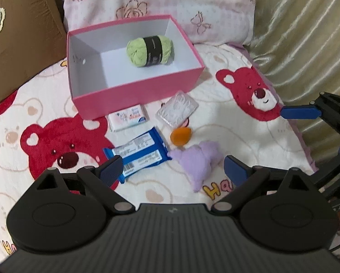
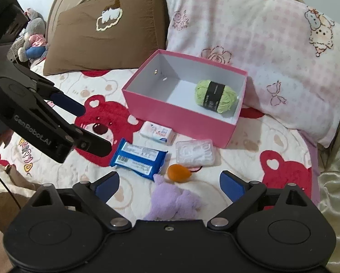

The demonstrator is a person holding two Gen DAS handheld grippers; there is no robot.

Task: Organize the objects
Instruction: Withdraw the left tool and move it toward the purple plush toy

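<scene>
An open pink box (image 1: 138, 95) (image 2: 179, 120) stands on the bed with a green yarn ball (image 1: 149, 50) (image 2: 216, 96) inside. In front of it lie a white tissue pack (image 1: 127, 117) (image 2: 157, 132), a clear plastic case (image 1: 177, 109) (image 2: 195, 152), a blue wrapped snack (image 1: 136, 153) (image 2: 139, 158), an orange sponge (image 1: 180, 135) (image 2: 179, 173) and a purple plush toy (image 1: 197, 159) (image 2: 176, 202). My left gripper (image 1: 173, 171) (image 2: 94, 129) is open and empty, above the snack and plush. My right gripper (image 2: 170, 185) is open and empty over the plush; one of its fingers (image 1: 300, 112) shows in the left wrist view.
The bedspread (image 1: 238, 125) has red bear prints. A brown pillow (image 2: 106, 36) and a pink floral pillow (image 2: 261, 52) lie behind the box. A satin cover (image 1: 306, 34) borders the right side. A stuffed toy (image 2: 33, 38) sits at the far left.
</scene>
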